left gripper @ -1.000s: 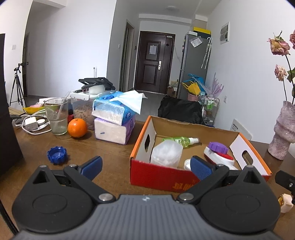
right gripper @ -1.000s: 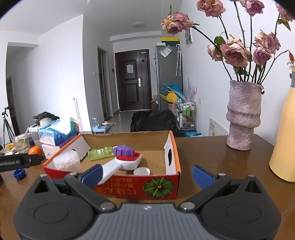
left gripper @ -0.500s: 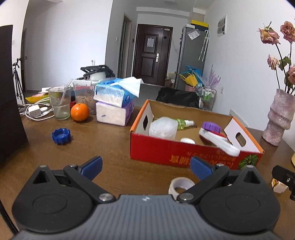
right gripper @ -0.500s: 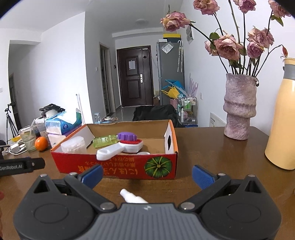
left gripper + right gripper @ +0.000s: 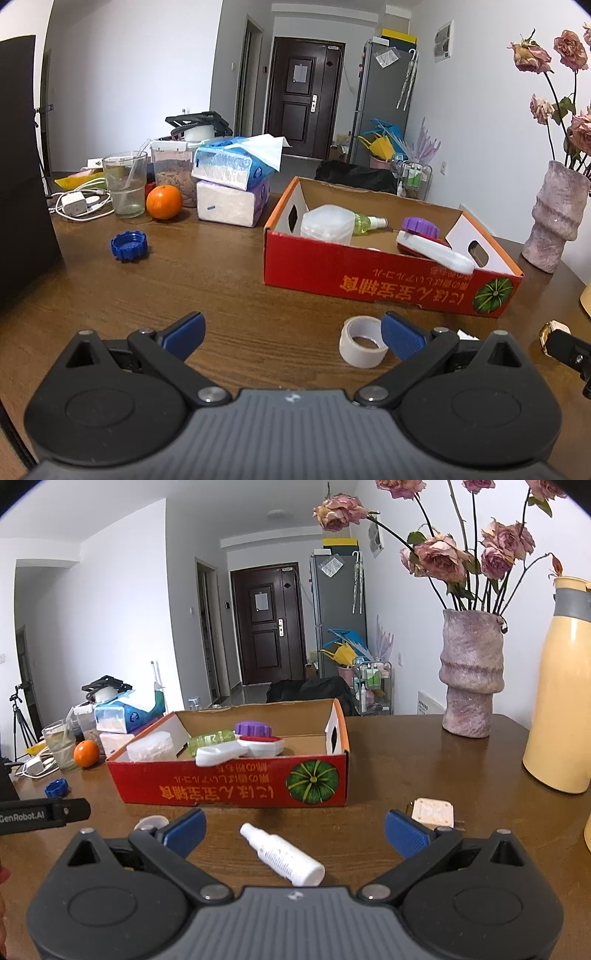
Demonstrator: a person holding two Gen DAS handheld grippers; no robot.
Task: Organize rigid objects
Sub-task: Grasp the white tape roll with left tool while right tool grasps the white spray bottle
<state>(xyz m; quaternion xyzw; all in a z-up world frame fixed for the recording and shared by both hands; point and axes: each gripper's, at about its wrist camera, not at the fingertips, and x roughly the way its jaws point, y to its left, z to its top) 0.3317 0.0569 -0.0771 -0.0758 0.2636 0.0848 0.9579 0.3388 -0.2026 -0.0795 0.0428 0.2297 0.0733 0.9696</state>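
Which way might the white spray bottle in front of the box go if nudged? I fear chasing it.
The white spray bottle lies on its side on the table, so it would probably roll sideways. Its smooth plastic looks slippery and likely light. The right hand-held gripper stands open around it, not touching.

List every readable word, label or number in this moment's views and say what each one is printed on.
"GenRobot.AI": white lettering on the black bar of the left claw, its start cut off by the frame edge.
Yellow characters on the red cardboard box: printed upside down, not legible to me.
Tissue pack, papers on the door and fridge: too small or blurred to read.
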